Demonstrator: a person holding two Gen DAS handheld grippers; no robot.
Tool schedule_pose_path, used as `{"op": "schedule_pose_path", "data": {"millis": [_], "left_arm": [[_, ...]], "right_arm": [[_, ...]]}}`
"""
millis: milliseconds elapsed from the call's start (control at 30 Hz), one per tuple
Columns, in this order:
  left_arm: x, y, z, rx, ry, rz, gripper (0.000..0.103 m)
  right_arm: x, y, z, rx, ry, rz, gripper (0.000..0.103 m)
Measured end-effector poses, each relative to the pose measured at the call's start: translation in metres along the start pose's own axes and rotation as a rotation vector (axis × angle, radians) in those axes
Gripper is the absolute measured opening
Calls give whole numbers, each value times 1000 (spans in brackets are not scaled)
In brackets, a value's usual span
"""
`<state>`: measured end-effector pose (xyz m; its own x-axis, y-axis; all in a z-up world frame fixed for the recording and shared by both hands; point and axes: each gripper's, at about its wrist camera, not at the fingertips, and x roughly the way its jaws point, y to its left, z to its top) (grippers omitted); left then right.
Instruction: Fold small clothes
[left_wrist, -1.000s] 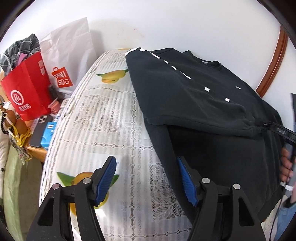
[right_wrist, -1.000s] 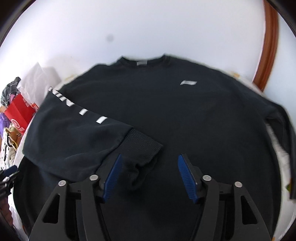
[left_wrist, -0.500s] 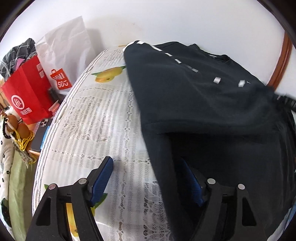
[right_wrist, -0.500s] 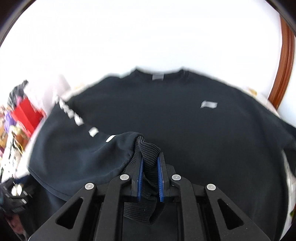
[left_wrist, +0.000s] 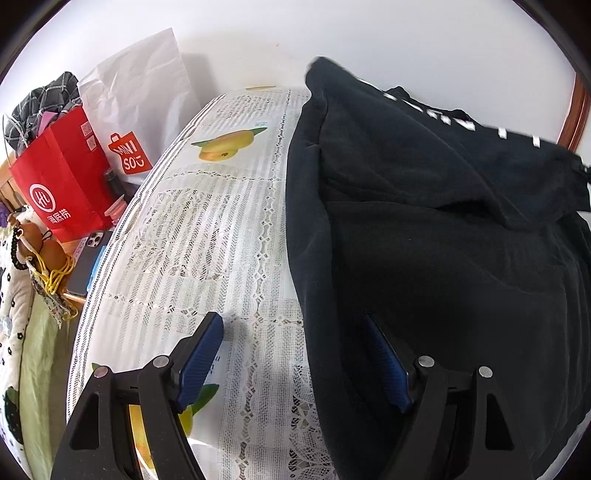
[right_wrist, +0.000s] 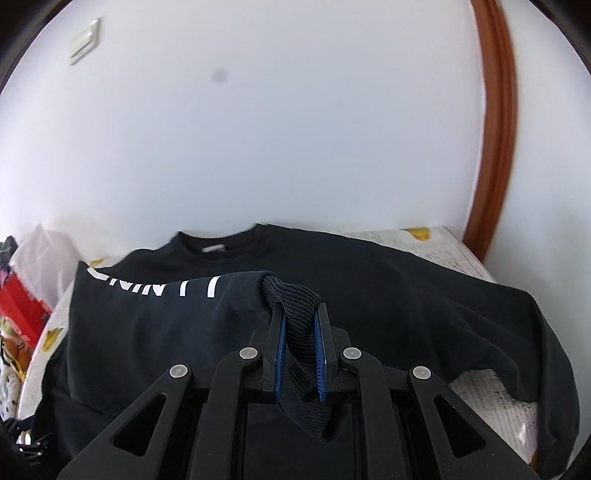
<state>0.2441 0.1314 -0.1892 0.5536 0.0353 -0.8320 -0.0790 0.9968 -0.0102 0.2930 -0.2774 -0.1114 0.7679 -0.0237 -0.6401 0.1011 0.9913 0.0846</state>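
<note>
A black sweatshirt (left_wrist: 436, 236) with white sleeve lettering lies on a lace tablecloth (left_wrist: 207, 236). It also shows in the right wrist view (right_wrist: 388, 280), collar toward the wall. My right gripper (right_wrist: 299, 314) is shut on the ribbed sleeve cuff (right_wrist: 291, 295) and holds the sleeve (right_wrist: 155, 306) lifted over the body. My left gripper (left_wrist: 295, 332) is open and empty, low over the sweatshirt's left edge, one finger over the cloth and the other over the black fabric.
A red paper bag (left_wrist: 62, 181) and a white Miniso bag (left_wrist: 136, 107) stand left of the table, with a phone (left_wrist: 88, 258) beside them. A white wall and a brown wooden frame (right_wrist: 495, 129) are behind. The table edge drops off at left.
My right gripper closed on the sleeve cuff and lifted it up and across the sweatshirt. The left gripper moved forward and stayed open.
</note>
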Motion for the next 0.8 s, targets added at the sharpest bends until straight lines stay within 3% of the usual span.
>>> {"op": "schedule_pose_path", "data": {"millis": [300,500,700,800], "left_arm": [[-3,2,1,-7,1,-1,78],[-1,11,45,-19,-42,20,73],[19,9,81,-43,-51,34,58],[32,3,85,-26,-33,33,41]], "right_arm": [[30,-52,-27,90,110,-57,14],[42,-64,-38,112,151,-55,15],[41,-54,-38,63,154,-77,16],[39,-50,-37,48,160,-78,16]]}}
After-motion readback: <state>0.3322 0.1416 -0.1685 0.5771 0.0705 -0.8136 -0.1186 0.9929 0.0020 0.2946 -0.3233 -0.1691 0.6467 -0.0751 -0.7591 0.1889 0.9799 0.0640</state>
